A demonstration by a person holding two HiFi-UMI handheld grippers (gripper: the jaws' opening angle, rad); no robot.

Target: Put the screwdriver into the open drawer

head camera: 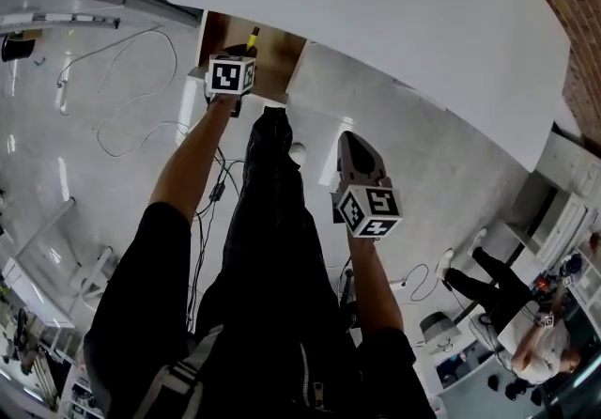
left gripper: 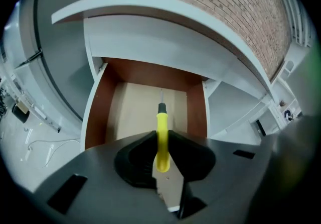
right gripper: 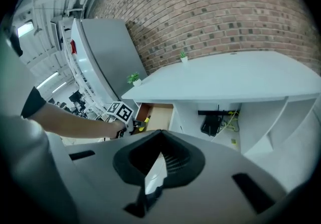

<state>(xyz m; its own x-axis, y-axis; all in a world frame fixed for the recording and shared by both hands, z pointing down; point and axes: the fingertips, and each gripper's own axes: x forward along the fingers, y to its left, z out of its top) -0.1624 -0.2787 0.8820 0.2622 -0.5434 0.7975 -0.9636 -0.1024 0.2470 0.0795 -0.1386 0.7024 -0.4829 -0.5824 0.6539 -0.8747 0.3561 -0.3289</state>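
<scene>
My left gripper (head camera: 230,79) hangs over the open drawer (head camera: 272,55) under the white desk. It is shut on the yellow-handled screwdriver (left gripper: 161,122), whose handle is pinched between the black jaws. The thin shaft points forward and down over the drawer's beige bottom (left gripper: 135,110). In the head view only the screwdriver (head camera: 252,37) tip end shows past the marker cube. The right gripper (head camera: 353,143) is held lower right, away from the drawer, its jaws shut with nothing in them. From the right gripper view I see the left gripper (right gripper: 123,112) and the drawer (right gripper: 159,115).
The white desk top (head camera: 376,13) overhangs the drawer. Loose cables (head camera: 131,116) lie on the floor at left. A person (head camera: 526,333) sits at the lower right. A black item (right gripper: 209,126) sits under the desk; a grey cabinet (right gripper: 105,52) stands left.
</scene>
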